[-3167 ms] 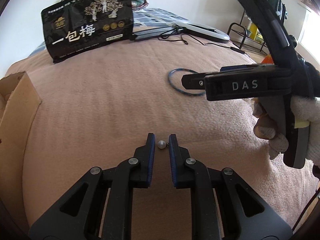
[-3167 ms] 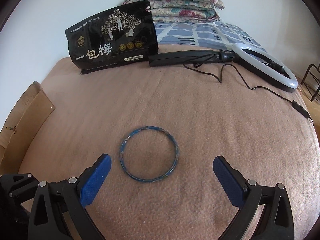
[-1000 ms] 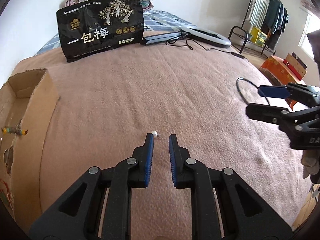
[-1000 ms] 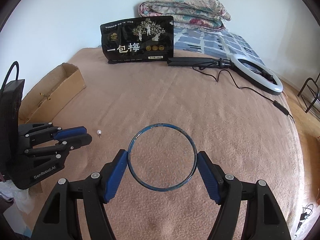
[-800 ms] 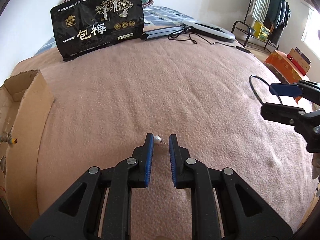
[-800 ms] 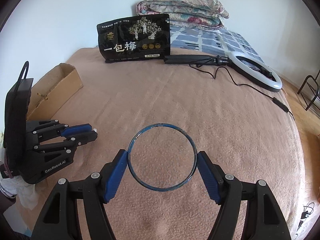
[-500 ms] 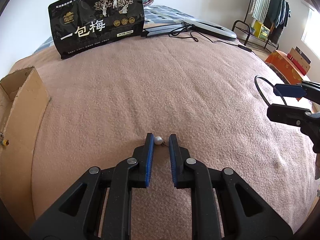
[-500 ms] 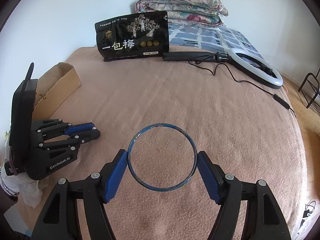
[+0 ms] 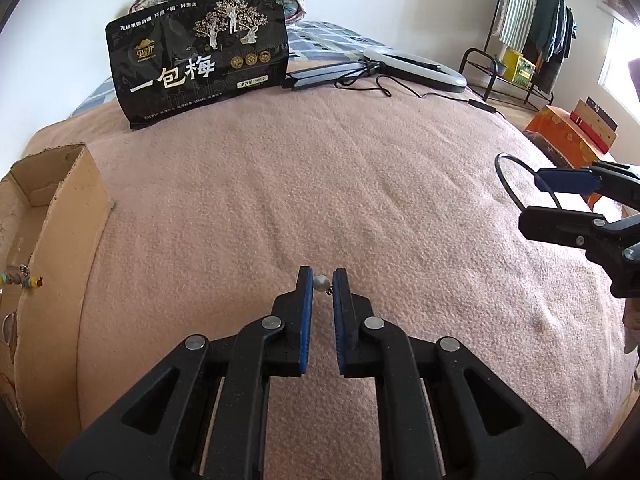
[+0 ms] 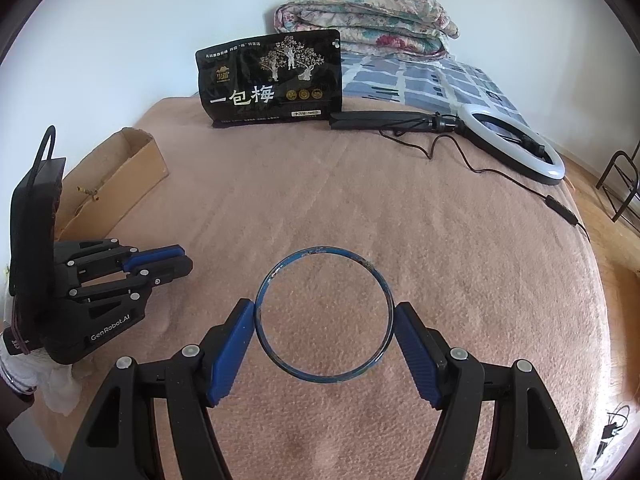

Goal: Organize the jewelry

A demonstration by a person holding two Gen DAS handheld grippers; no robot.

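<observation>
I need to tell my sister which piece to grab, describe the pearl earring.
On the pink blanket, right of the cardboard box, the left gripper pinches the pearl earring between its blue jaws. It is one tiny white bead, unlike the large blue bangle.

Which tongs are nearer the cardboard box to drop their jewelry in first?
The left tongs, probably. They pinch the pearl, and the cardboard box sits right beside them. The right tongs, holding the blue bangle, are farther from it.

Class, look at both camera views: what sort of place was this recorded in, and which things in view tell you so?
Most likely a bedroom in a home. The work surface is a bed under a pink blanket, a folded floral quilt lies by the wall, and a clothes rack stands in the corner.
</observation>
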